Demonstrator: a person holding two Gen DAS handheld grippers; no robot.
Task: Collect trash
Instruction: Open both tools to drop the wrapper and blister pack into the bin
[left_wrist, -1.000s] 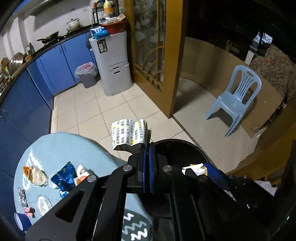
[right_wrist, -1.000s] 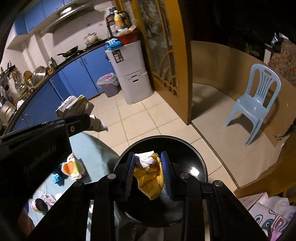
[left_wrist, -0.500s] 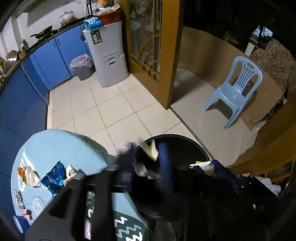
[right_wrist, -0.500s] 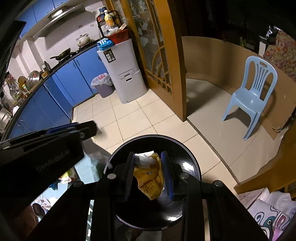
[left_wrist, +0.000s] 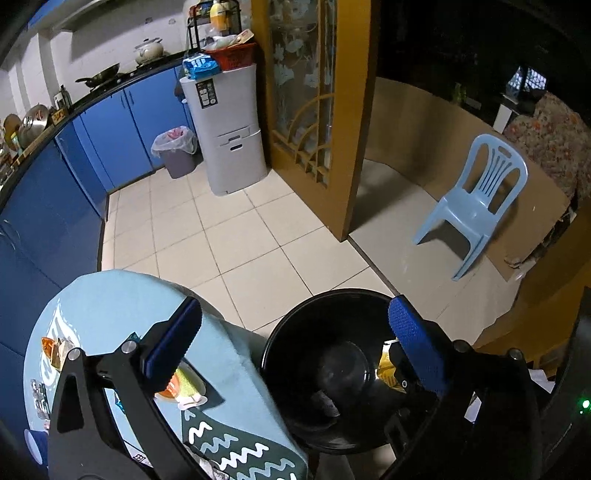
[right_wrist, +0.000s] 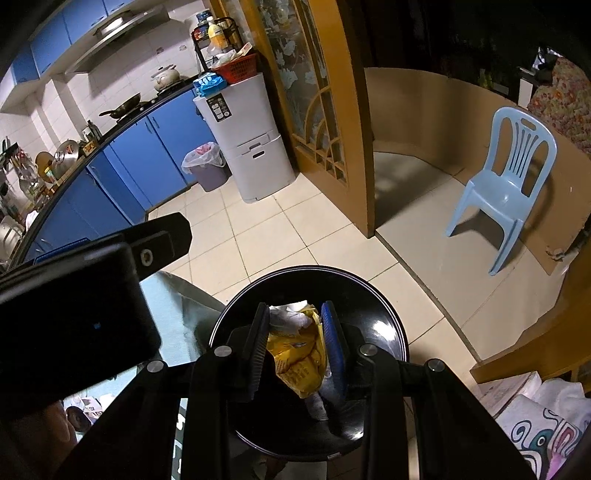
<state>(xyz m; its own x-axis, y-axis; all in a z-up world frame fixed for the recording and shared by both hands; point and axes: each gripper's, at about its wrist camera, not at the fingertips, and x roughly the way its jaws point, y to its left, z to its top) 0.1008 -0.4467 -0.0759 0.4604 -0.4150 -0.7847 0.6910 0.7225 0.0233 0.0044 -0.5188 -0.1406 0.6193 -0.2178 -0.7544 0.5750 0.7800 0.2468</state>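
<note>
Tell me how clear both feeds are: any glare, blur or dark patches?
Left wrist: sharp, fisheye-bent, dark doorway at upper right, faint sheen inside the black bin. Right wrist: sharp too, bright glints on the bin's inner wall, yellow wrapper well lit, left side masked by the dark left gripper.

Bin (left_wrist: 291, 343) right of table (left_wrist: 110, 306); chair (left_wrist: 476, 195) beyond bin.

A light blue plastic chair (left_wrist: 476, 199) stands on the tiled floor (left_wrist: 236, 236) near a cardboard sheet (left_wrist: 443, 147). A grey cabinet (left_wrist: 225, 129) (1 red basket (left_wrist: 232, 57) on top) sits beside blue kitchen cupboards (left_wrist: 110, 129) and a small lined bin (left_wrist: 175, 149). A wooden glazed door (left_wrist: 306, 92) stands open.
</note>
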